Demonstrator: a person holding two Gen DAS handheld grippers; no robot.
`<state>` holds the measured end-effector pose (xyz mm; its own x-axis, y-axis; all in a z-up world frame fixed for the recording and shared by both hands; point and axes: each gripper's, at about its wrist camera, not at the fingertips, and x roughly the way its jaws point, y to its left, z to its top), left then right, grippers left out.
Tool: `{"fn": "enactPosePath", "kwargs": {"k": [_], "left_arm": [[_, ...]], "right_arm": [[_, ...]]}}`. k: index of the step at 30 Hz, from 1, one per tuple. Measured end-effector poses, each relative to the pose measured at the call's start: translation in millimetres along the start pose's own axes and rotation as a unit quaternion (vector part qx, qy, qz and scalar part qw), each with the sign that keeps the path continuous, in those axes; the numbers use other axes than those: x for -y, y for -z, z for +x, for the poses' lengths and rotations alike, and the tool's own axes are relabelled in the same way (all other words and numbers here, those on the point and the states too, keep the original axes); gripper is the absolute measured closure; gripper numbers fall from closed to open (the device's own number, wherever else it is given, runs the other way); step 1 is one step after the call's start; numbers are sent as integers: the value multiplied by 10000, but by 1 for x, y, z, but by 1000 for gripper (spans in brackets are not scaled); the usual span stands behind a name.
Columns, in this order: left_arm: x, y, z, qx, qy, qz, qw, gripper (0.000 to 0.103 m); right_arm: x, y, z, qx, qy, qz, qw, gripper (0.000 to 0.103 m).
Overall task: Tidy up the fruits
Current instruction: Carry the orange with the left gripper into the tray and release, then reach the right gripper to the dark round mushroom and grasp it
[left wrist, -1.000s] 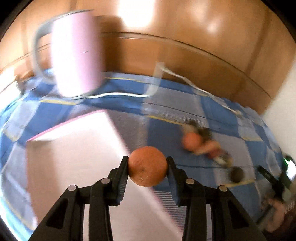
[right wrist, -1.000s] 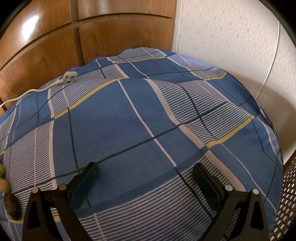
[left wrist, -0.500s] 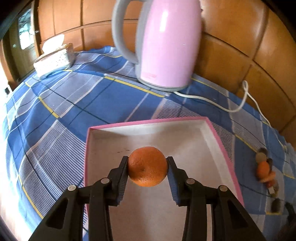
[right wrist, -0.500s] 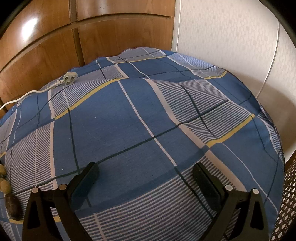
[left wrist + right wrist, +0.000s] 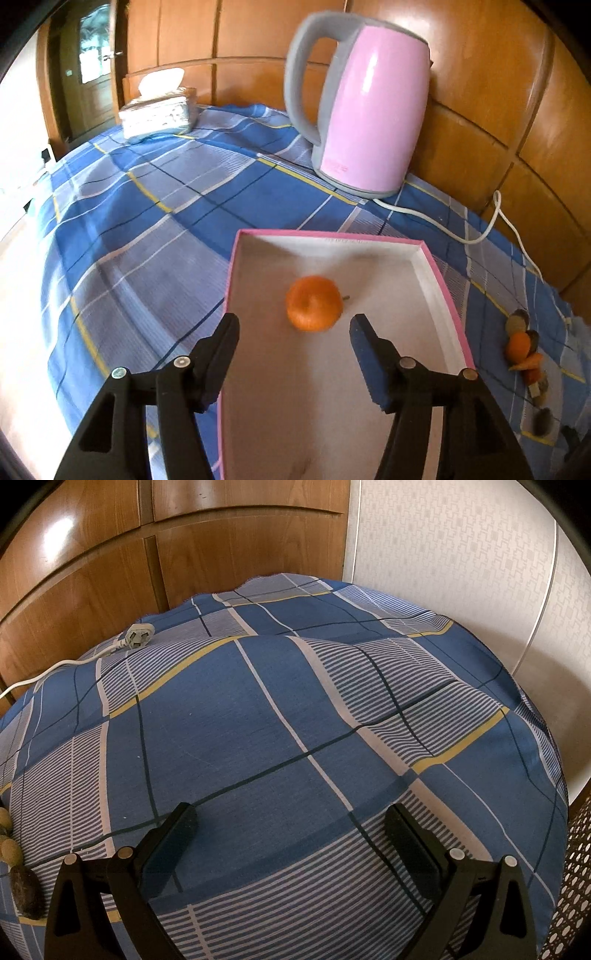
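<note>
Orange fruit [image 5: 314, 308] lies free in the pink box [image 5: 448, 295], just ahead of the left gripper [image 5: 293, 334], whose empty jaws are opening.

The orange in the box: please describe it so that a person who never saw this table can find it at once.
In front of the pink kettle, a shallow box with a pink rim sits on the blue checked cloth. The orange lies alone on its white floor, free between the opening jaws of the left gripper. The other fruit pieces are clustered outside on the cloth.
</note>
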<state>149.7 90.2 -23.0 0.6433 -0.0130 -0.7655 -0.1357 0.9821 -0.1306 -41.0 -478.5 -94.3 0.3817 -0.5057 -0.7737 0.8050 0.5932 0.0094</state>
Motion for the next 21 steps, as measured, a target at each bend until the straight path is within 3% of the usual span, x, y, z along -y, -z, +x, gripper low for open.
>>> {"fn": "enactPosePath", "kwargs": {"k": [8,13,16,21], "left_arm": [[-4,39,-45,405,9,207,9990,34],[-6,62,-54,293,47,175,9994,33],[-9,74,-60,301,46,80,9995,25],[-12,87,-64,277,36,51,9996,20]], "right_arm": [[0,0,0,-1,-6,3,10000,0],[0,0,0,-3,-19,10,10000,0],[0,1,0,-3,-28,18,10000,0],[0,0,0,-8,-29,17,10000,0]]}}
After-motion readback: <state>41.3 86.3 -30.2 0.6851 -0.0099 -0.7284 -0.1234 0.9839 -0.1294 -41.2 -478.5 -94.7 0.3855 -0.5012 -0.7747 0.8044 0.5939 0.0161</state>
